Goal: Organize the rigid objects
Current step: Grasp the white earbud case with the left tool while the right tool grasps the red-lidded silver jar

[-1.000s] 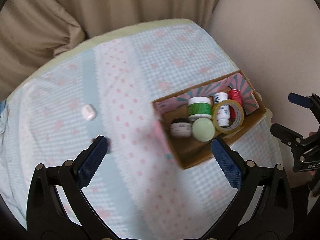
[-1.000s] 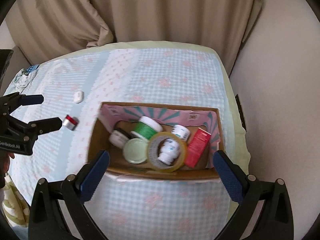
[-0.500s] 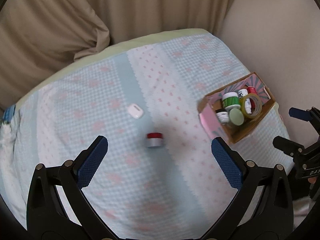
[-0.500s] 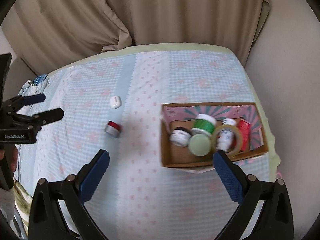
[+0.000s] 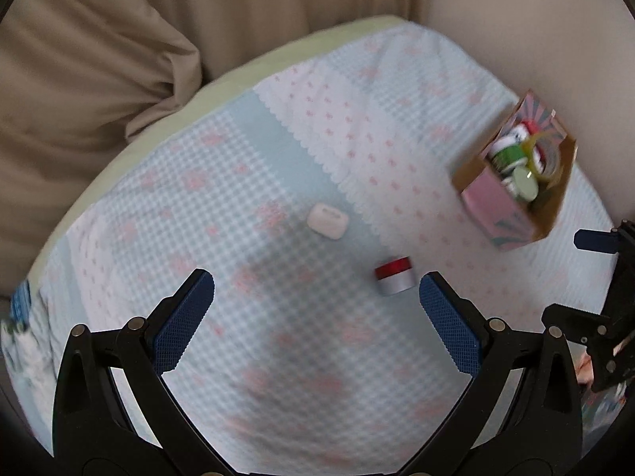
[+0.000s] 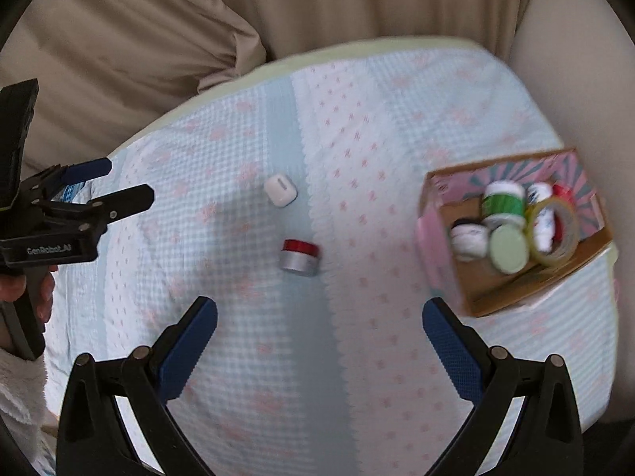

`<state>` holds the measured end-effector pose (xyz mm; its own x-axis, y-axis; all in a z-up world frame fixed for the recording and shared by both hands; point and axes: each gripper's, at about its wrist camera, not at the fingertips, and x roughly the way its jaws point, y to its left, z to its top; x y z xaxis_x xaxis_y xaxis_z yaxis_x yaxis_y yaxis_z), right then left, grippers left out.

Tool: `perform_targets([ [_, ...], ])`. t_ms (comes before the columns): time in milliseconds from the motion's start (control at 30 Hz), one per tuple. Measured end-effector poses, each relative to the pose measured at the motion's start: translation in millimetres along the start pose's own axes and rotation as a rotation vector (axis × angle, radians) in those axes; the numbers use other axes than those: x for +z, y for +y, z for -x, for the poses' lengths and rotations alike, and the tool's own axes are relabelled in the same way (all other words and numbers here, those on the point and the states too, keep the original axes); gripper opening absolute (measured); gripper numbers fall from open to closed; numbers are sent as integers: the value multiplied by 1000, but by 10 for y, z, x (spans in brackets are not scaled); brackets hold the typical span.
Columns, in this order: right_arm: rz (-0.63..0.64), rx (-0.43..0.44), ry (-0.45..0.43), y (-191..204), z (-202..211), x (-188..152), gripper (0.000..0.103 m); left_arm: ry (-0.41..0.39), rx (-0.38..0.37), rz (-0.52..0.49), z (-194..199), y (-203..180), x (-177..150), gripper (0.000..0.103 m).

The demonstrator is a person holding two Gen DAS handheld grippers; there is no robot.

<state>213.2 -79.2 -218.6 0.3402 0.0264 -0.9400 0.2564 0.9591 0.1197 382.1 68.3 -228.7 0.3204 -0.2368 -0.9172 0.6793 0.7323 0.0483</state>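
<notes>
A little round jar (image 6: 300, 257) lies on its side on the blue and pink checked cloth (image 6: 246, 166). It has a red cap and a shiny silver body. A small white case (image 6: 281, 189) with round corners sits near it, a bit farther back. Off to the right is a cardboard box (image 6: 496, 297) with pink walls. Inside it are a green jar with a white lid (image 6: 503, 201), a pale green lid (image 6: 508, 249), a roll of yellow tape (image 6: 555, 230), a small white jar (image 6: 469, 238) and a white bottle (image 6: 540, 214).

The left gripper (image 5: 316, 309) has its fingers spread wide and holds nothing. The right gripper (image 6: 319, 331) is spread wide too, and empty. The little jar sits on the cloth in front of both.
</notes>
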Motion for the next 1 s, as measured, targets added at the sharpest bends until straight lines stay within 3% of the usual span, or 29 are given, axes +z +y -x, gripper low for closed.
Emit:
perform_targets([
  [367, -120, 51, 119, 238, -1028, 141, 103, 195, -110, -181, -1378, 65, 361, 103],
  [533, -204, 54, 163, 211, -1565, 187, 100, 237, -142, -289, -1919, -38, 471, 103],
  [667, -260, 18, 220, 168, -1995, 230, 99, 286, -172, -323, -2353, -45, 558, 95],
  [867, -315, 11, 282, 120, -2370, 244, 78, 315, -182, -355, -2617, -82, 546, 90],
  [1000, -325, -24, 300, 134, -2470, 260, 76, 309, -161, -368, -2667, -138, 528, 86],
])
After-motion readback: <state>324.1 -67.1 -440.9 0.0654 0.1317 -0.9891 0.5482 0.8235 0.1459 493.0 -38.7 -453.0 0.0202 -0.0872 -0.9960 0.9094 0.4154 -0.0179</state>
